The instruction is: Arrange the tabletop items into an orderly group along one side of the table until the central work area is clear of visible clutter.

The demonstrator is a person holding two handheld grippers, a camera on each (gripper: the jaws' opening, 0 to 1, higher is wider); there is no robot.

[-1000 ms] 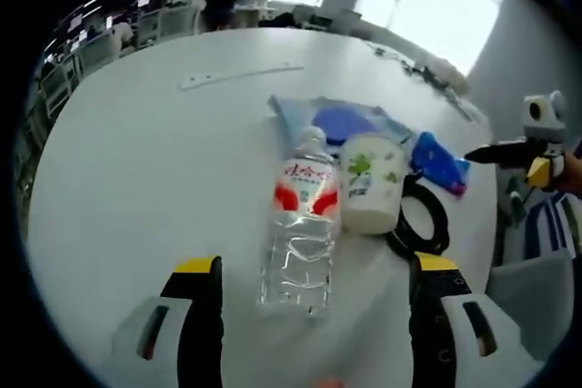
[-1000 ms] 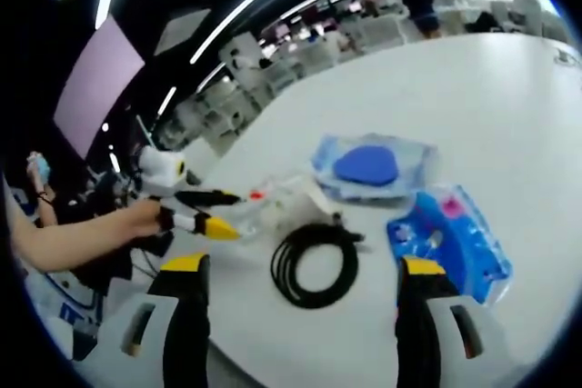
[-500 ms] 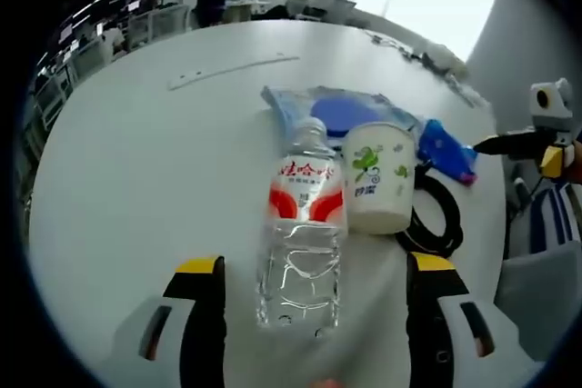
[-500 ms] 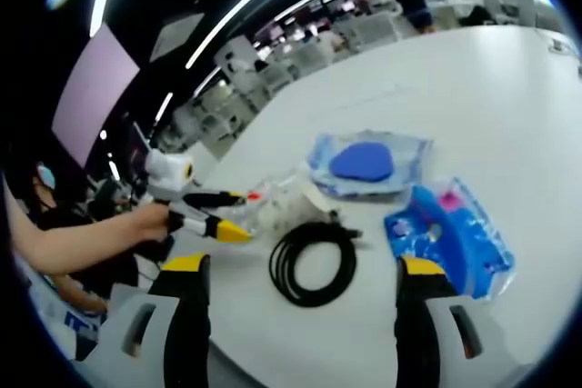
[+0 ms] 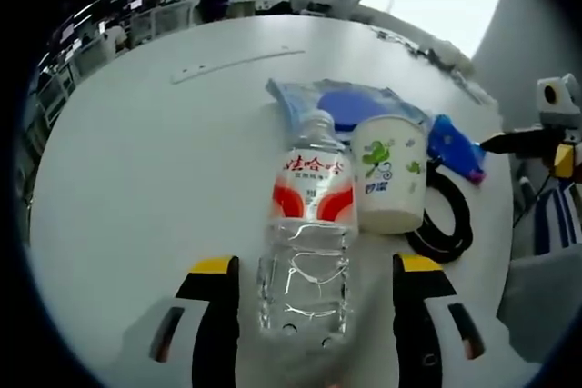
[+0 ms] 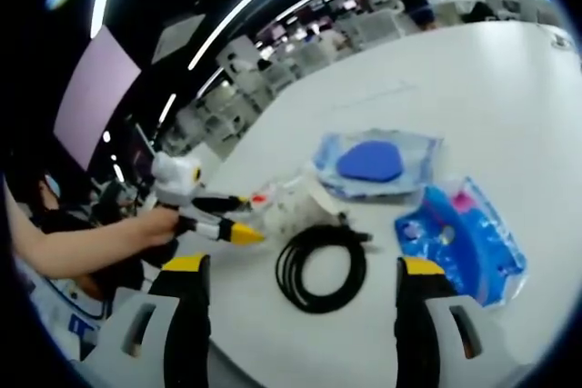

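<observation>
A clear water bottle (image 5: pixel 306 224) with a red and white label lies on the white table (image 5: pixel 136 161), cap pointing away. Its base sits between the jaws of my left gripper (image 5: pixel 314 265), which is open and stands a little clear of the bottle on both sides. A white paper cup (image 5: pixel 389 184) with green print stands against the bottle's right side. My right gripper (image 6: pixel 303 266) is open over a black cable coil (image 6: pixel 321 266), holding nothing. In the right gripper view the left gripper (image 6: pixel 218 223) is held by a hand beside the bottle (image 6: pixel 280 208).
A clear pouch with a blue pad (image 6: pixel 375 163) and a blue packet (image 6: pixel 464 238) lie beyond the cable. The other gripper (image 5: pixel 544 141) hovers at the table's right edge. Chairs and a person stand far behind the table. A thin white strip (image 5: pixel 238 64) lies far out.
My left gripper has moved forward, so the bottle's base now lies between its jaws, which have narrowed slightly. The right gripper has barely shifted.
</observation>
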